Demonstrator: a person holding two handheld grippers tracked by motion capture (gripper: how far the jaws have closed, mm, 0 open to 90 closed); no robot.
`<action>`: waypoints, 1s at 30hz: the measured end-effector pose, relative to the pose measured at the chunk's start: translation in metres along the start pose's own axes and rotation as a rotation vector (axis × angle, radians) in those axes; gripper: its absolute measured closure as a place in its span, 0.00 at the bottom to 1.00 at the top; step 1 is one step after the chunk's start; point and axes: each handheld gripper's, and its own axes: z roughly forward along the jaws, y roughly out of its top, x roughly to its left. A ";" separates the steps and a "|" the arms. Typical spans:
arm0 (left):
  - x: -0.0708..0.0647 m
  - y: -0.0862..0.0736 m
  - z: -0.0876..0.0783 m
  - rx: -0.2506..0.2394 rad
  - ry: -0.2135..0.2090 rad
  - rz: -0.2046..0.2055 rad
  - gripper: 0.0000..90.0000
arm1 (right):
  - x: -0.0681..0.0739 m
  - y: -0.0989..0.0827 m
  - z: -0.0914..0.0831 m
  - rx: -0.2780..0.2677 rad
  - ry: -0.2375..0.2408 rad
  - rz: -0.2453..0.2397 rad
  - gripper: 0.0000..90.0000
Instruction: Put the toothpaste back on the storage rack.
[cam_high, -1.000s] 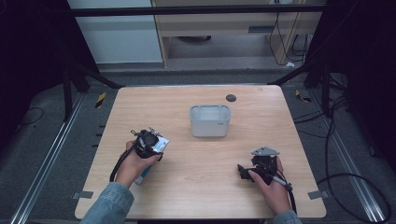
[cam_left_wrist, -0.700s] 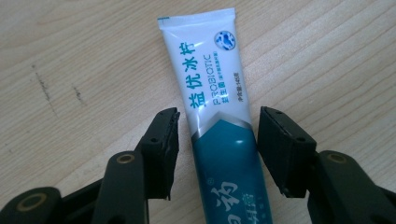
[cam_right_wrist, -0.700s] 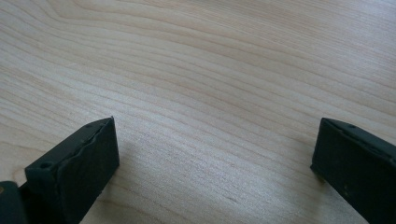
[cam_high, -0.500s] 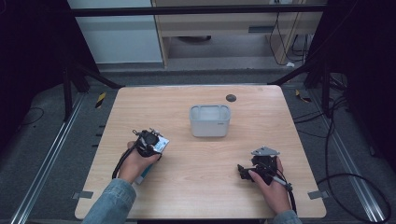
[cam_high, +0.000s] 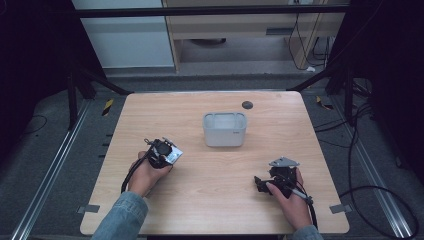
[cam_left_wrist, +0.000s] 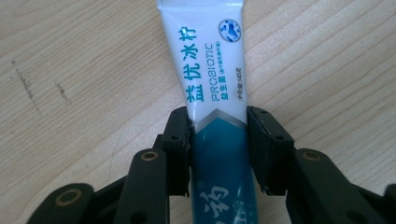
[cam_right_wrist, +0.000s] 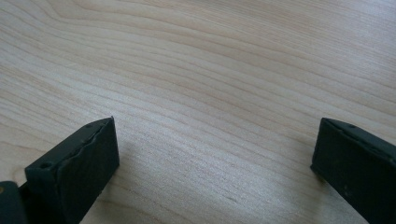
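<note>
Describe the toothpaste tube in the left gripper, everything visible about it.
The white and teal soft plastic toothpaste tube is clamped across its width between the left gripper's black fingers, near where the white upper part meets the teal lower part at a silver chevron. Teal Chinese characters and the word PROBIOTIC run along the white section, beside a small blue round emblem. Its flat crimped end points away from the camera, over the light wooden table. The cap end is hidden.

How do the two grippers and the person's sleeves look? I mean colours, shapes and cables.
Both grippers are black. The left gripper has two flat rectangular jaws on arms with brass-coloured rivets, and a black cable trails from it. The right gripper carries a grey three-cornered plate on top, and its cable runs back past the hand. The sleeves are blue denim.
</note>
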 end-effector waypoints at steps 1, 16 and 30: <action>0.000 0.000 0.000 0.000 0.000 0.005 0.70 | 0.000 0.000 0.000 0.000 0.000 0.000 0.01; 0.003 0.000 -0.006 -0.013 -0.034 0.001 0.86 | 0.000 0.000 0.000 0.000 0.000 0.000 0.01; -0.001 -0.001 -0.045 -0.158 -0.059 -0.020 0.88 | 0.000 0.000 0.000 0.000 0.001 0.000 0.01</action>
